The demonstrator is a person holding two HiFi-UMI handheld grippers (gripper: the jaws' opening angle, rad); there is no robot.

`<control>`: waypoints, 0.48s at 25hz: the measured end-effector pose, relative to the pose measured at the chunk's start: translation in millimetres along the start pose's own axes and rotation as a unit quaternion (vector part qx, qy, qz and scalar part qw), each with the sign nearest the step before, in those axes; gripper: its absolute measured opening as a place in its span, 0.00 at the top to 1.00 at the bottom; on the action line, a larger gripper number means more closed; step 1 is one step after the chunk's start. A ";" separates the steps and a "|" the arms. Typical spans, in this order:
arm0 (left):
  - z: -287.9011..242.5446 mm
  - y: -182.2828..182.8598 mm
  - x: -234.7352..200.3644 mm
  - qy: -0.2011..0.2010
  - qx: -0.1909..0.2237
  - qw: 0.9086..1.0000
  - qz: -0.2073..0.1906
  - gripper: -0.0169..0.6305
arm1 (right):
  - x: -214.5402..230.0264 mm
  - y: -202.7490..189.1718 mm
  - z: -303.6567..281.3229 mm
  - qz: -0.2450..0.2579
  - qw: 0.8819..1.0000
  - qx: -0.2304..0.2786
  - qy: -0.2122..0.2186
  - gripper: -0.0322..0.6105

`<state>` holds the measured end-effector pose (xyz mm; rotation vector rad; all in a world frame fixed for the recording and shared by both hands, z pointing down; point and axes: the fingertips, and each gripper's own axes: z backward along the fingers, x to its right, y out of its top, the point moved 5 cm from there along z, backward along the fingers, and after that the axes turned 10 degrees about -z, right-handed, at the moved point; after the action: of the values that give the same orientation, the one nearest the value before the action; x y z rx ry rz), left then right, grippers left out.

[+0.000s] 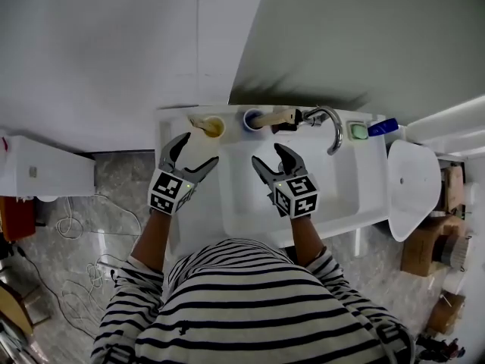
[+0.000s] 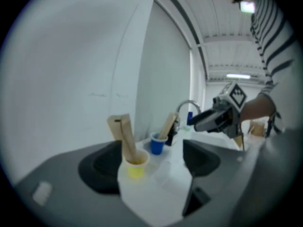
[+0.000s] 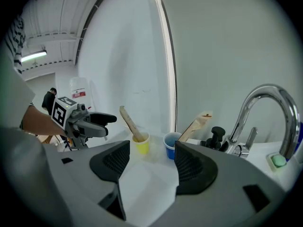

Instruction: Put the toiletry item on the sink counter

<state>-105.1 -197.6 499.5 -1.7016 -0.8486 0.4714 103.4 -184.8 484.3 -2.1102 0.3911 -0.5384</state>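
A yellow cup (image 1: 211, 127) and a blue cup (image 1: 251, 119) stand at the back of the white sink counter (image 1: 176, 220), each with a tan packaged toothbrush in it. The one in the blue cup (image 1: 277, 117) leans toward the faucet (image 1: 330, 127). My left gripper (image 1: 198, 149) hovers open just in front of the yellow cup (image 2: 136, 165), nothing between its jaws. My right gripper (image 1: 267, 154) is open over the basin, facing the blue cup (image 3: 171, 146) and yellow cup (image 3: 141, 144). Each gripper shows in the other's view: the right gripper (image 2: 215, 119) and the left gripper (image 3: 87, 122).
A black tap handle (image 3: 217, 136) sits by the chrome faucet (image 3: 265, 108). A green soap dish (image 1: 358, 131) and a blue item (image 1: 383, 127) lie at the counter's back right. A white toilet (image 1: 412, 180) stands to the right, a white box (image 1: 42, 169) to the left, cables on the floor.
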 end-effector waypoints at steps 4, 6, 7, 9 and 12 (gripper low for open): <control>20.0 20.3 25.2 -0.040 0.024 0.999 0.019 0.35 | -17.3 -0.1 20.0 0.009 0.999 0.023 0.024 0.49; 28.8 29.4 38.8 -0.059 0.035 0.997 0.023 0.36 | -25.5 0.4 31.4 0.013 0.999 0.038 0.037 0.49; 33.0 33.9 44.8 -0.067 0.041 0.997 0.026 0.36 | -29.6 1.2 37.4 0.015 0.998 0.046 0.043 0.49; 41.3 43.5 54.4 -0.082 0.057 0.994 0.040 0.38 | -38.8 4.1 49.0 0.023 0.996 0.061 0.054 0.49; 52.8 58.0 66.1 -0.105 0.088 0.988 0.068 0.40 | -52.8 12.1 66.1 0.032 0.992 0.096 0.071 0.57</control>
<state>-80.5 -120.7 436.2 -1.5695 -0.8184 0.8067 91.2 -120.9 428.8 -1.8753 0.4672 -0.6638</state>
